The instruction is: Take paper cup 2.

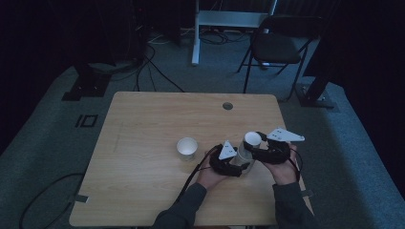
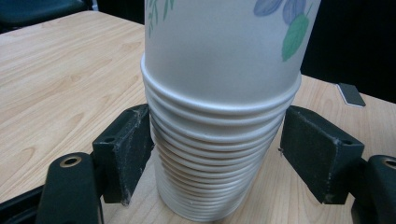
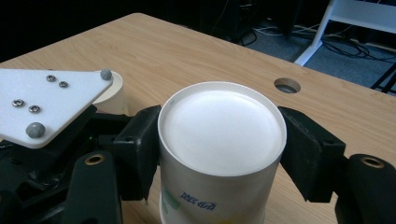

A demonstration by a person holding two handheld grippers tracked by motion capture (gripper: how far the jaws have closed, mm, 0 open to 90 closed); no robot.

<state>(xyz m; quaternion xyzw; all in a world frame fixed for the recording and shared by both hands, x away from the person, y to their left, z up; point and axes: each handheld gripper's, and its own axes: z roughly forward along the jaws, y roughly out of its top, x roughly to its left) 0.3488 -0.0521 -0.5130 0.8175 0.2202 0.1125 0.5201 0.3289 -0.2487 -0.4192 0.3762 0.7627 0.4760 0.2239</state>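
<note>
Inverted cup stack (image 1: 246, 151) stands at the tabletop's (image 1: 143, 119) five o'clock. Left tongs (image 2: 217, 154) clamp the lower rims; right tongs (image 3: 219, 140) grip the top cup. Separation looks underway; next, lift straight off.

Room is dim, with dark surroundings at the sides and rear. Floor (image 1: 43, 143) is grey-green carpet. A light wooden table (image 1: 143, 124) with rounded corners stands at centre; a round cable hole (image 1: 228, 106) sits near its far edge. Beyond it stand a black folding chair (image 1: 279, 45) and a white frame (image 1: 229, 21). Black cables (image 1: 153, 71) trail across the floor.
</note>
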